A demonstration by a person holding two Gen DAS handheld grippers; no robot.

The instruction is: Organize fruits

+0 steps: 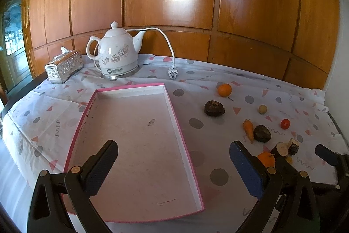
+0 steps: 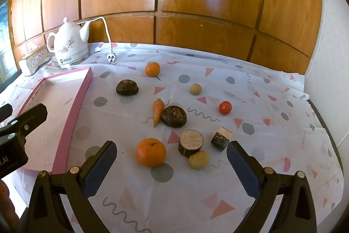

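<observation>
Hovering over the table, the left gripper (image 1: 173,165) is holding its two fingers wide apart with nothing between them. It is hanging above the pink tray (image 1: 185,141), which is lying near the table's left edge with nothing inside it.

The right gripper (image 2: 171,165) is also spreading its fingers wide apart and gripping nothing. It is sitting over the near edge of the table, and the closest fruits are lying just ahead of it.

The table is wearing a white cloth (image 2: 250,167) with grey dots and pink triangles. The fruits and vegetables are all lying on the cloth to the right of the tray. A big orange (image 2: 150,152) is resting nearest the right gripper's left finger. Beside it, a cut brown root piece (image 2: 191,142) is touching a small pale potato (image 2: 199,159). A smaller cut piece (image 2: 221,138) is sitting just beside them, toward the right.

Farther in, a little carrot (image 2: 158,111) is touching a dark round lump (image 2: 174,116). A red tomato (image 2: 225,107) is lying well apart, toward the right edge. Another dark lump (image 2: 127,87) is sitting near the tray's right wall. A second small potato (image 2: 195,88) and a smaller orange (image 2: 152,69) are lying toward the far edge.

At the far left corner, a white kettle (image 1: 117,51) is standing with its plug (image 1: 172,73) lying loose on the cloth. A shiny tissue box (image 1: 64,67) is sitting beside the kettle.
</observation>
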